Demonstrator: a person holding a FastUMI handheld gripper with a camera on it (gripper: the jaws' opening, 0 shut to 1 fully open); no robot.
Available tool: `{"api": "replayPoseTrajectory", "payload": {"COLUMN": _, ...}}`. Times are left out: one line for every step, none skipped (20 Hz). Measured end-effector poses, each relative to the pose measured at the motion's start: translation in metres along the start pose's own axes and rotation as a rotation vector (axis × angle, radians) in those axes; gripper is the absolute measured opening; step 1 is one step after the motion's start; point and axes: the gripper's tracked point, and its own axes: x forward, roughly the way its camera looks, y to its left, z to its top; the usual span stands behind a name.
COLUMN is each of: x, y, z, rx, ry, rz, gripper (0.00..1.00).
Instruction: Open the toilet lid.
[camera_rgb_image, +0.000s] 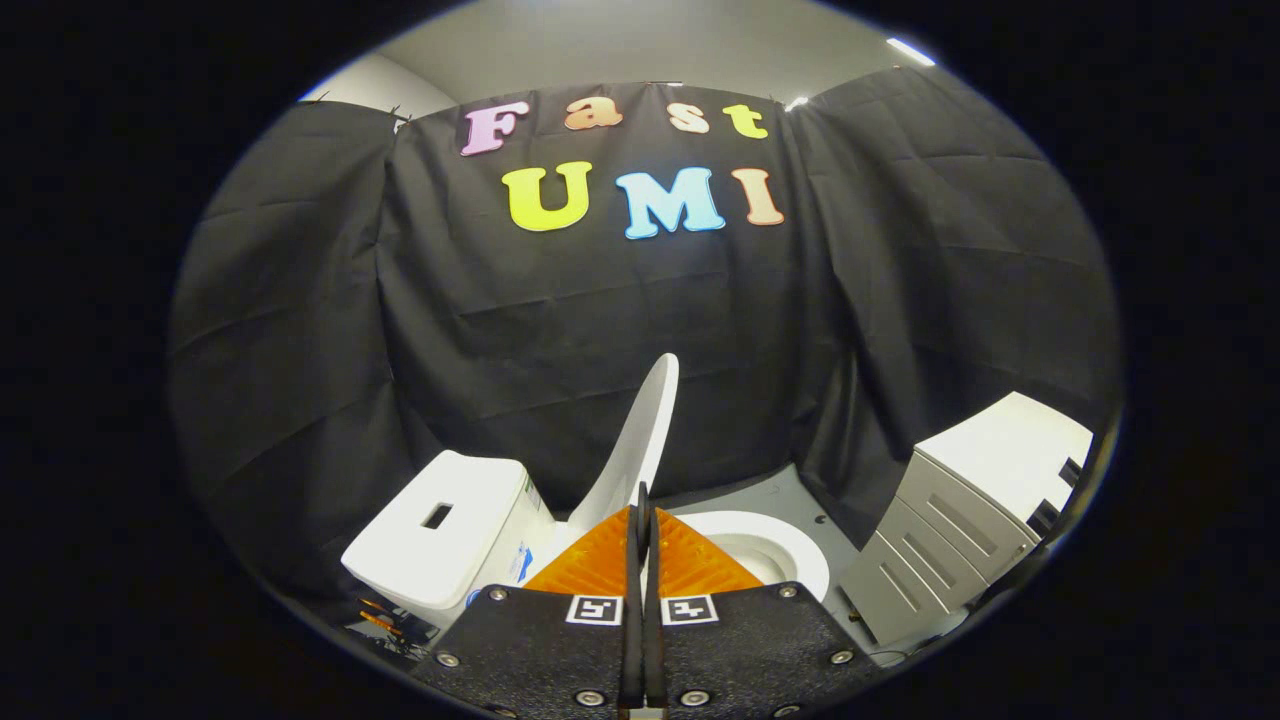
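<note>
The gripper (641, 500) has its two fingers (632, 540) brought together, with barely a slit between them and nothing clamped in that slit. The fingertips stand right at the lower part of the white oval plastic toilet lid (640, 435), and whether they touch it cannot be told from this angle.

The lid is raised, standing nearly upright and seen almost edge-on, leaning slightly away from the bowl toward the tank side. It rises straight beyond the fingertips, its rounded top set against the black cloth wall (600, 300) of the booth.

To the left of the lid sits the white rectangular ceramic toilet tank (470, 520), its flat cover bearing a small dark rectangular recess (437, 516). A patch of blue shows on the tank's side wall, too small to make out. To the right of the fingers, the white round toilet seat ring (790, 555) lies flat around the open bowl, partly hidden behind the gripper's body.

Farther right, apart from the toilet, stands a light grey cabinet (950, 530) with slanted drawer fronts and a pale flat top. The grey floor (770, 490) shows between the toilet and the cloth wall. Above the cloth, a plain pale ceiling (640, 45) carries a bright strip light (910, 51).
</note>
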Motion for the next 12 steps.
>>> {"api": "replayPoseTrajectory", "payload": {"x": -0.001, "y": 0.004, "z": 0.002, "rx": -0.003, "ry": -0.004, "rz": 0.005, "gripper": 0.0}}
{"api": "replayPoseTrajectory", "payload": {"x": -0.001, "y": 0.009, "z": 0.003, "rx": -0.004, "ry": -0.008, "rz": 0.01, "gripper": 0.0}}
{"api": "replayPoseTrajectory", "payload": {"x": -0.001, "y": 0.014, "z": 0.005, "rx": -0.003, "ry": -0.015, "rz": 0.018, "gripper": 0.0}}
{"api": "replayPoseTrajectory", "payload": {"x": -0.002, "y": 0.02, "z": 0.006, "rx": -0.001, "ry": -0.026, "rz": 0.029, "gripper": 0.0}}
{"api": "replayPoseTrajectory", "payload": {"x": -0.002, "y": 0.025, "z": 0.009, "rx": 0.003, "ry": -0.038, "rz": 0.042, "gripper": 0.0}}
{"api": "replayPoseTrajectory", "payload": {"x": -0.002, "y": 0.03, "z": 0.009, "rx": 0.001, "ry": -0.046, "rz": 0.052, "gripper": 0.0}}
{"api": "replayPoseTrajectory", "payload": {"x": -0.002, "y": 0.034, "z": 0.01, "rx": -0.001, "ry": -0.052, "rz": 0.059, "gripper": 0.0}}
{"api": "replayPoseTrajectory", "payload": {"x": -0.003, "y": 0.037, "z": 0.01, "rx": -0.006, "ry": -0.055, "rz": 0.062, "gripper": 0.0}}
{"api": "replayPoseTrajectory", "payload": {"x": -0.003, "y": 0.041, "z": 0.012, "rx": -0.008, "ry": -0.06, "rz": 0.065, "gripper": 0.0}}
{"api": "replayPoseTrajectory", "payload": {"x": -0.003, "y": 0.046, "z": 0.012, "rx": -0.008, "ry": -0.064, "rz": 0.07, "gripper": 0.0}}
{"api": "replayPoseTrajectory", "payload": {"x": -0.003, "y": 0.051, "z": 0.013, "rx": -0.007, "ry": -0.069, "rz": 0.077, "gripper": 0.0}}
{"api": "replayPoseTrajectory", "payload": {"x": -0.003, "y": 0.055, "z": 0.013, "rx": -0.009, "ry": -0.076, "rz": 0.086, "gripper": 0.0}}
